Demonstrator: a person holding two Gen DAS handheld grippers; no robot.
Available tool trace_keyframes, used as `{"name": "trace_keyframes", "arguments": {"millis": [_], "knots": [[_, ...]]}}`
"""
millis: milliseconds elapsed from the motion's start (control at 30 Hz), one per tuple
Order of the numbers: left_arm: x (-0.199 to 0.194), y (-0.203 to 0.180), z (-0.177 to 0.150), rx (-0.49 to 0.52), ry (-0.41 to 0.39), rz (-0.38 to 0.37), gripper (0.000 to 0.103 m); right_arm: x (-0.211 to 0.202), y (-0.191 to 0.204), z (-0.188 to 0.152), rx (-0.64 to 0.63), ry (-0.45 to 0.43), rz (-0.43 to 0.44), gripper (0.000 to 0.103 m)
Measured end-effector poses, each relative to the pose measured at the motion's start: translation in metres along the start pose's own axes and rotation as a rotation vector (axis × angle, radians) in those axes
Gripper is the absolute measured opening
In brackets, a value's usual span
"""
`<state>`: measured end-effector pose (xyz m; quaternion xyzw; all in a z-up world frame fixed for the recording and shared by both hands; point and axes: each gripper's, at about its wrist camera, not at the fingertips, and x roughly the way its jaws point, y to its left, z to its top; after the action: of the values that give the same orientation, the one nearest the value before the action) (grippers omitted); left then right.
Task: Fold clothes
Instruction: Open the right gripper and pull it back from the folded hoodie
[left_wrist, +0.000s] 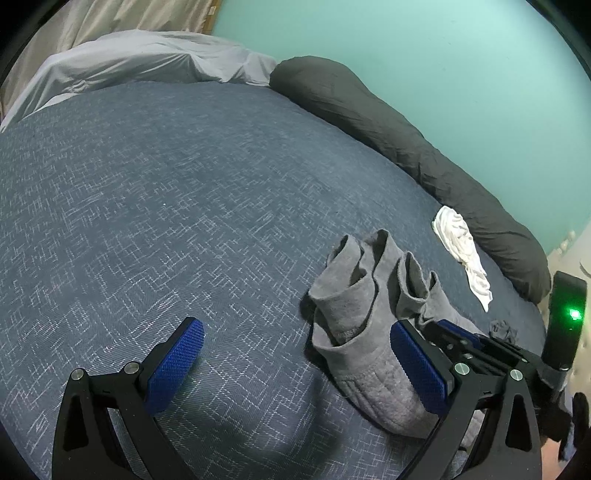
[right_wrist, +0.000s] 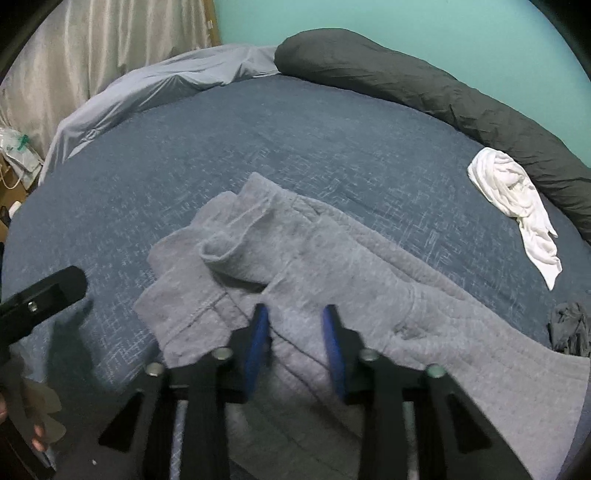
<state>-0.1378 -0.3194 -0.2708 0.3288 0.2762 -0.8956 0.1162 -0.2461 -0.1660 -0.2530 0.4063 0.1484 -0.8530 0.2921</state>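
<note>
A grey fleece garment (left_wrist: 351, 317) (right_wrist: 369, 266) lies rumpled on the blue bed cover (left_wrist: 166, 192), its two tube-like openings pointing away from me. My right gripper (right_wrist: 294, 321) points down into it, and its blue pads stand close together with a ridge of the grey fabric pinched between them. The left wrist view shows that right gripper (left_wrist: 458, 341) resting on the garment's near right part. My left gripper (left_wrist: 295, 328) hovers over the cover with its jaws wide and nothing between them; its right finger is beside the garment's left edge.
A crumpled white cloth (left_wrist: 461, 254) (right_wrist: 517, 195) and a small dark cloth (left_wrist: 502, 328) (right_wrist: 569, 328) lie to the right. A long dark bolster (left_wrist: 406, 129) lines the teal wall. A pale sheet (left_wrist: 129, 59) is bunched at the far left.
</note>
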Motion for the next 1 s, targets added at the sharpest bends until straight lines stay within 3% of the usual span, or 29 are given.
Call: {"name": "trace_keyframes", "arguments": {"millis": [100,433,733,833,1000], "knots": [[0.000,0.002,0.000,-0.007,-0.001,0.000,0.103,-0.008,-0.002,0.002,0.001,-0.034,0.017,0.004],[-0.002,0.003,-0.001,-0.018,-0.002,-0.003,0.103,-0.043,-0.044,0.017,0.209,-0.159,0.113,0.003],[-0.001,0.001,-0.001,-0.013,0.000,0.001,0.103,-0.060,-0.029,0.050,0.244,-0.238,0.231,0.003],[0.002,-0.002,0.000,-0.012,0.002,0.002,0.103,-0.048,-0.016,0.053,0.232,-0.207,0.245,0.003],[-0.002,0.001,0.000,-0.016,0.000,0.001,0.103,-0.011,-0.007,0.032,0.236,-0.083,0.233,0.003]]}}
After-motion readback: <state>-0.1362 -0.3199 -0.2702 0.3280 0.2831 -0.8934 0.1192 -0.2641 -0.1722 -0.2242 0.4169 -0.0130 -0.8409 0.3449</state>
